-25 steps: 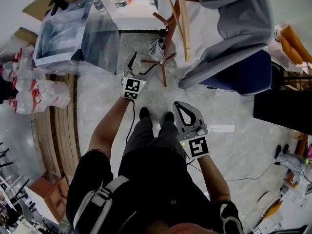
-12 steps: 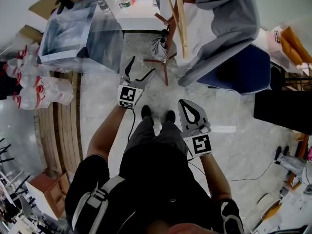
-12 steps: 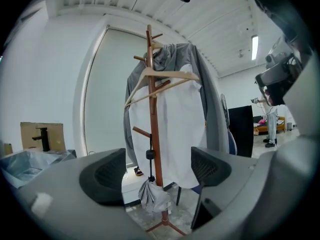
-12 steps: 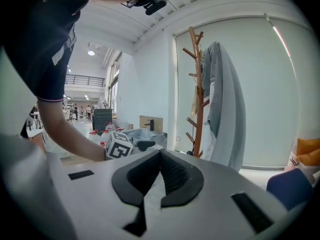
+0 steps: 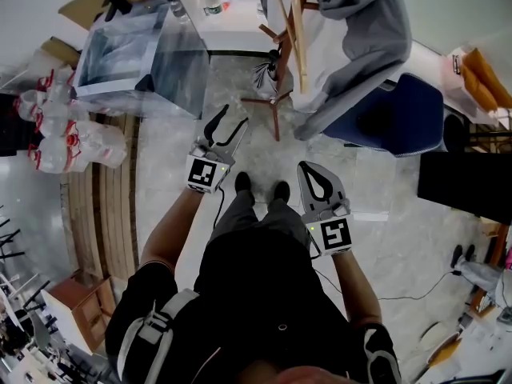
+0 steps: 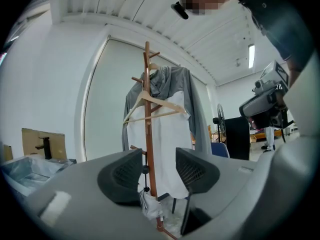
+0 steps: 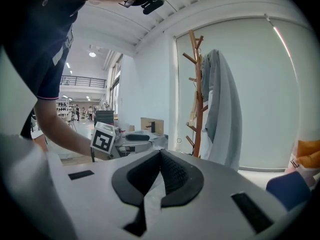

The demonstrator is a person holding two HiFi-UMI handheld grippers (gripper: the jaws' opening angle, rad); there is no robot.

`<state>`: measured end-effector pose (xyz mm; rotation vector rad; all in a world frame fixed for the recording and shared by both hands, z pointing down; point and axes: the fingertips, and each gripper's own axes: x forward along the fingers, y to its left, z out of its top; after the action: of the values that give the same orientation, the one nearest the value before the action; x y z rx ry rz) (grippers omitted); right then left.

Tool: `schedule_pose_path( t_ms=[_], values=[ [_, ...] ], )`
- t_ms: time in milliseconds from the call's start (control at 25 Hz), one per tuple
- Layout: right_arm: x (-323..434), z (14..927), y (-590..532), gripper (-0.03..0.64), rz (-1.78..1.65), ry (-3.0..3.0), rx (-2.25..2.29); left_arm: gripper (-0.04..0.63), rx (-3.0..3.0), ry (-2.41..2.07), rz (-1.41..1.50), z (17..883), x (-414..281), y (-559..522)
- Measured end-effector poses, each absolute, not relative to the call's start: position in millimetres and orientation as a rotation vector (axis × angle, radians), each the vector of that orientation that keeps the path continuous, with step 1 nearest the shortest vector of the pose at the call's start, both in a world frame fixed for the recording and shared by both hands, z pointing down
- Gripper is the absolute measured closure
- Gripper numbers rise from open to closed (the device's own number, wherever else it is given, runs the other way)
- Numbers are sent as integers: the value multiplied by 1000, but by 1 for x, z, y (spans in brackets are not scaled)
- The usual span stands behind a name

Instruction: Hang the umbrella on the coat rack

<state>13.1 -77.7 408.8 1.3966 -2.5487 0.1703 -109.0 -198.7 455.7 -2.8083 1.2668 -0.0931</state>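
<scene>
The folded umbrella (image 5: 262, 76) hangs low on the wooden coat rack (image 5: 282, 46), next to its pole; the left gripper view shows the umbrella (image 6: 150, 206) dangling from a lower peg of the rack (image 6: 147, 109). My left gripper (image 5: 234, 115) is held short of the rack and points at it. Its jaws have just been closing, a gap still shows and nothing is between them (image 6: 159, 166). My right gripper (image 5: 308, 166) is shut and empty above the person's feet (image 7: 160, 153).
A grey jacket (image 5: 360, 30) and a white shirt on a hanger hang from the rack. A blue chair (image 5: 400, 118) stands to its right, a plastic-covered box (image 5: 132, 50) and packs of water bottles (image 5: 60, 126) to the left, and a black cabinet (image 5: 472, 182) at far right.
My left gripper has risen and drawn back from the rack toward the person, and its jaws have narrowed. The right gripper has risen slightly. The umbrella stays hanging.
</scene>
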Motion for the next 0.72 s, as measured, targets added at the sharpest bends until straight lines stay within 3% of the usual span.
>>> schedule_pose_path(
  t_ms=[360,720],
  values=[
    [18,395,-74,617,165,-2562,1392,585,-2826,1244,-136,436,-113,-166],
    [30,384,-70,617,150,-2562,1420,595,-2804,1259,-93,394,-108,-149]
  ],
)
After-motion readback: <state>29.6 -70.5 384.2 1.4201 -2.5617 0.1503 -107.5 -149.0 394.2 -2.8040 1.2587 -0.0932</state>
